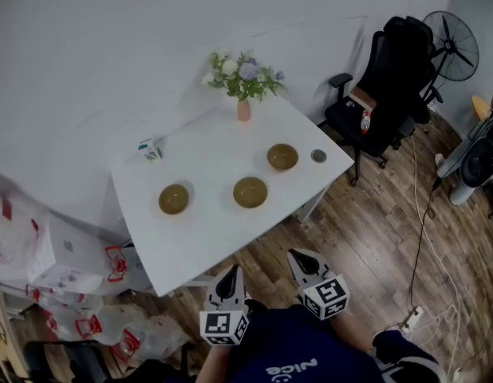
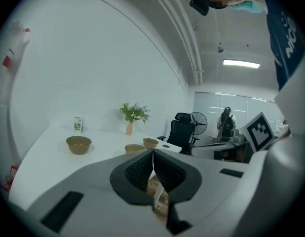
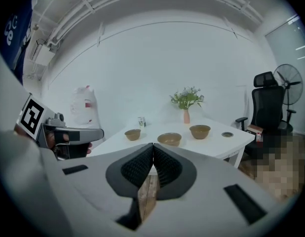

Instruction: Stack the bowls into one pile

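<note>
Both claws clenched and empty: left gripper (image 1: 228,285) and right gripper (image 1: 304,263) hover short of the white table (image 1: 222,238), three olive-brown bowls (image 1: 250,191) spread apart on top.

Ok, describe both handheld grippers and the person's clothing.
Both the left gripper and the right gripper have pale grey plastic bodies tapering to wedge-shaped jaws lined with black ribbed pads. Each carries a white cube printed with black square markers. The person wears a dark navy top with white lettering.
</note>
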Demonstrator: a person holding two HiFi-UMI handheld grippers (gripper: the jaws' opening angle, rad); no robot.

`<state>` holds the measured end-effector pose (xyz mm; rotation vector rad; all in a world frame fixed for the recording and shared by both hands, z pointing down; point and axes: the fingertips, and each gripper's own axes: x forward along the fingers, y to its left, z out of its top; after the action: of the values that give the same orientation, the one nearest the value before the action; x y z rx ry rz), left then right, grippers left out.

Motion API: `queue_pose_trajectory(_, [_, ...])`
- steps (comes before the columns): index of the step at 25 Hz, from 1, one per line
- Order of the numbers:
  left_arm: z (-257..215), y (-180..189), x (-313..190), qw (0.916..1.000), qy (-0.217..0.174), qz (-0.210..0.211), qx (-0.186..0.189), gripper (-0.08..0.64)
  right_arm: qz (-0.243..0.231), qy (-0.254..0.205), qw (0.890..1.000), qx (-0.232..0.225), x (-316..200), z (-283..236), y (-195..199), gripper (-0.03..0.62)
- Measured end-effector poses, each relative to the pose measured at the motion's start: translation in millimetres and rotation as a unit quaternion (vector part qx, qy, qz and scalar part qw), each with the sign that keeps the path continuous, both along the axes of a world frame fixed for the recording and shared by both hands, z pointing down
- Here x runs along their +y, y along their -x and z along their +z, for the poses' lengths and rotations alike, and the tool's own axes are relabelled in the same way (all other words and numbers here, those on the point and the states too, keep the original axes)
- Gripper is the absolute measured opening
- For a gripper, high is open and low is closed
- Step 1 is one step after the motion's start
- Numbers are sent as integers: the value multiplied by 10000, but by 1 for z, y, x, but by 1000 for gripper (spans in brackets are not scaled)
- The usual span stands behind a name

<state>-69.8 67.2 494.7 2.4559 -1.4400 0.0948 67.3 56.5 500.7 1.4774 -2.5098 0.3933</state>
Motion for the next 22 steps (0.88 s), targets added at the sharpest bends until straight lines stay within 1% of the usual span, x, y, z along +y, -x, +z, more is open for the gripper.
queue_pose_trajectory(4, [1,14,-27,9992,7,388,-8,18,319,86,9994,-78,-21,6,20,23])
queue_pose_trajectory(7, [5,25,-47,9982,18,594,4,18,534,134,9985,-68,-33,12,33,23])
queue_pose_trajectory(11, [9,32,-59,9950,156,982,104,18,804,290,9963,-81,-39,20,42,23])
queue_pose_trajectory(14, [8,32,-65,9921,202,1213,243,18,880,484,9947,-198,-45,27,47,23])
queue_pose_trajectory(17, [12,35,-68,9919,258,1197,343,18,952,783,9918,-347,-49,37,45,23])
queue_pose_trajectory(20, [15,41,-75,9935,321,1048,307,18,956,986,9904,-182,-61,42,41,23])
queue_pose_trajectory(22, [15,47,-82,9948,325,904,330,18,933,1113,9892,-169,-73,46,37,23])
